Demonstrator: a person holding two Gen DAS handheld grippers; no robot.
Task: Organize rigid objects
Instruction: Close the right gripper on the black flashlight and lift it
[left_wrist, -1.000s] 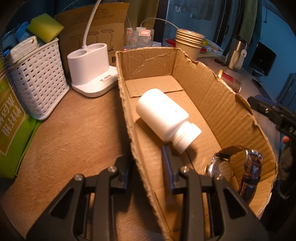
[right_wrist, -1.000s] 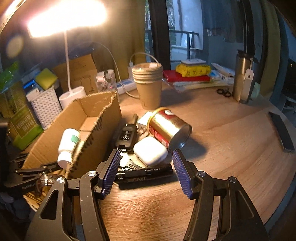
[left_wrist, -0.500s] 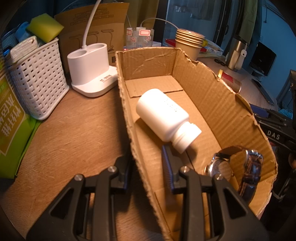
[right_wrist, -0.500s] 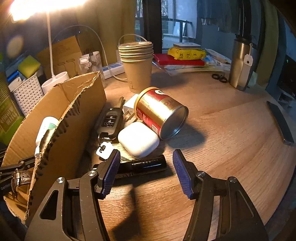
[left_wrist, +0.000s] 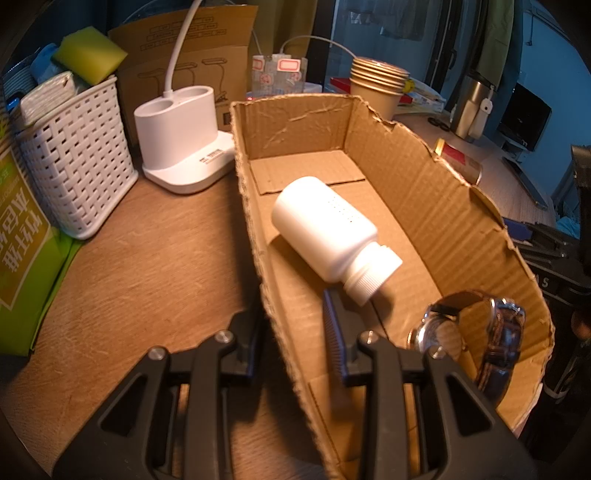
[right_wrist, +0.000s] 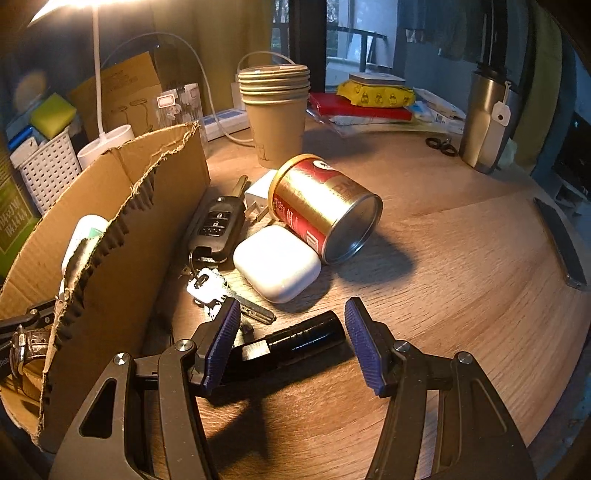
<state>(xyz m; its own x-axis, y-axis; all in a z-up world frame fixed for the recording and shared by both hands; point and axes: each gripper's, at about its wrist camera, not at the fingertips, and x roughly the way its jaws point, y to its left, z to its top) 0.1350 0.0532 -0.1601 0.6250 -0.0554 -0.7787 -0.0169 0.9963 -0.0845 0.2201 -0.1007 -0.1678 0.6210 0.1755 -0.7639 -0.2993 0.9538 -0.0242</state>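
The left gripper (left_wrist: 291, 332) pinches the torn corrugated cardboard box's (left_wrist: 424, 192) wall; the right gripper (right_wrist: 291, 343) gapes wide around a glossy black cylindrical flashlight (right_wrist: 295, 341).

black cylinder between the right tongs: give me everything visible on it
The black cylinder looks like a small flashlight or marker: matte black, faint ribbing on its body, with a pale label patch near its left end. It lies on its side on the wooden table, slightly tilted, right end farther away. The right tongs are open around it; its left end sits at the left finger, contact unclear, and the right finger stands apart. Keys lie just behind it.
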